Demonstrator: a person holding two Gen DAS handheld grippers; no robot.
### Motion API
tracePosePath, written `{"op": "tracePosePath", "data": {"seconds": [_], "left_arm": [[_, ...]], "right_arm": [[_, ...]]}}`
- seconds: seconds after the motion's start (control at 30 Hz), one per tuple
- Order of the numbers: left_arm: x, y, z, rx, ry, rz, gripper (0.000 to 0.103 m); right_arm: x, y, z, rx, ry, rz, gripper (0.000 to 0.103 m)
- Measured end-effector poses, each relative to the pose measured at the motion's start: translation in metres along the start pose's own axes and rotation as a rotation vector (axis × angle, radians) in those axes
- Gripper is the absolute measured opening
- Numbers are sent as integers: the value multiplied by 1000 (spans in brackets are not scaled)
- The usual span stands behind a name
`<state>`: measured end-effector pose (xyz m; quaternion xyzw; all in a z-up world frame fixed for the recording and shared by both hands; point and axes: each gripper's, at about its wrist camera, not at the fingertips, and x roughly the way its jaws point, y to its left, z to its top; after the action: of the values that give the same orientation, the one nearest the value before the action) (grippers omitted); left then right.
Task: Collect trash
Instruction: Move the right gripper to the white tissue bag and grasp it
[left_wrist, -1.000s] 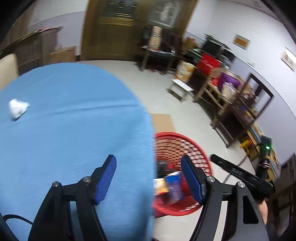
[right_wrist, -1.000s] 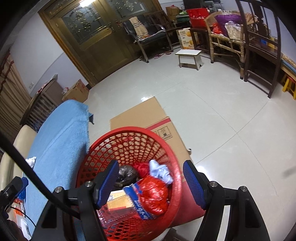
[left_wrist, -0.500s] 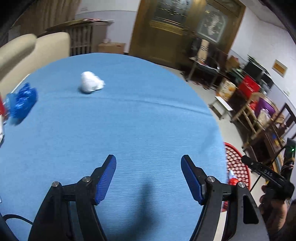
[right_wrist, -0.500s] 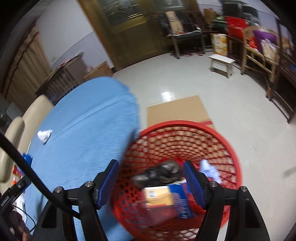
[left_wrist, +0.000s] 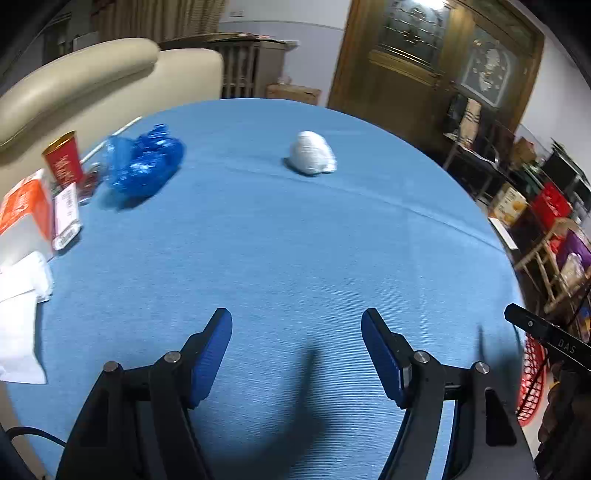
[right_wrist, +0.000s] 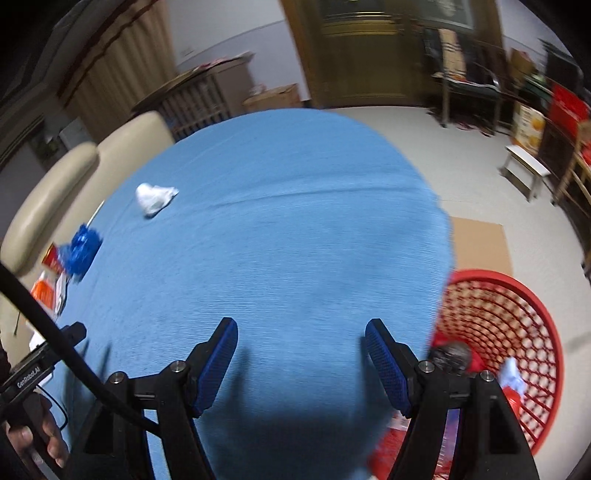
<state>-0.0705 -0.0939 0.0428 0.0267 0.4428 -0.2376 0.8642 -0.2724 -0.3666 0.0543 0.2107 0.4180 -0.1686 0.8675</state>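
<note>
Both tools hang over the counter (left_wrist: 295, 240), which has a blue cloth on it. The left tool (left_wrist: 296, 354) has its jaws spread wide with nothing between them, only bare cloth. Same for the right tool (right_wrist: 301, 363): jaws apart, gripping nothing. A white crumpled wad (left_wrist: 312, 158) sits toward the counter's far side, and a blue crinkly bag (left_wrist: 142, 164) lies near its left edge, next to a red paper cup (left_wrist: 63, 160) and an orange-and-white carton (left_wrist: 24, 210). White tissues (left_wrist: 22, 295) lie along that same edge. The red mesh basket (right_wrist: 517, 354) stands on the floor off the counter's right side, with trash already in it.
</note>
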Motion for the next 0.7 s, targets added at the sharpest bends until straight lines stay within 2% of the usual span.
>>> {"op": "tracePosePath", "data": {"seconds": [0.47,0.7], "left_arm": [[12,54,-2,-63,5,172,73],[12,67,-3,-70,-15,216,73]], "right_arm": [[48,88,22,-188,56,53,75],[74,125,42,-260,46,65,75]]}}
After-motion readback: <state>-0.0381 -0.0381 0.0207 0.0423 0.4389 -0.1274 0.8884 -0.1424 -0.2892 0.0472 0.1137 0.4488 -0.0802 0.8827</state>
